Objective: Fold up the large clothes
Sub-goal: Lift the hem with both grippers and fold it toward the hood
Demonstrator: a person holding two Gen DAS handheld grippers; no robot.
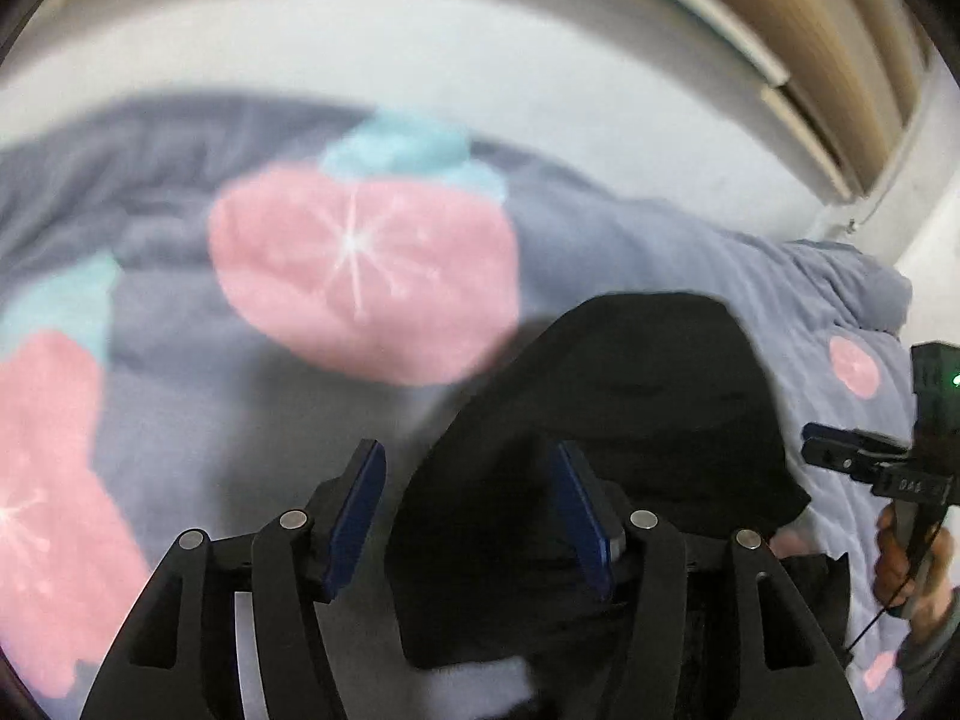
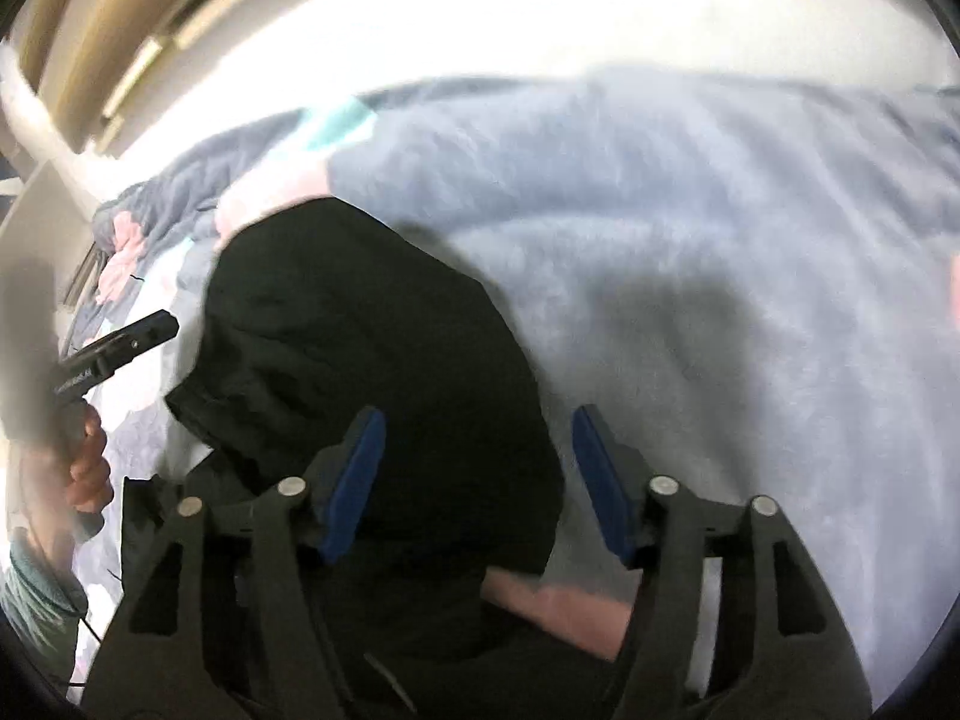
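Bed under grey-blue blanket [image 1: 600, 228] with pink strawberry prints, pale wall beyond. Left gripper [image 1: 471, 516] wide open, holding nothing. Black garment [image 1: 630, 384] bunched on blanket between both grippers. Right gripper [image 2: 474, 480] wide open, empty, left finger over garment.

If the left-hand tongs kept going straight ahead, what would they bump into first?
Probably the black garment: it lies right in front of the open left tongs, on the strawberry-print blanket. Blur makes depth uncertain.
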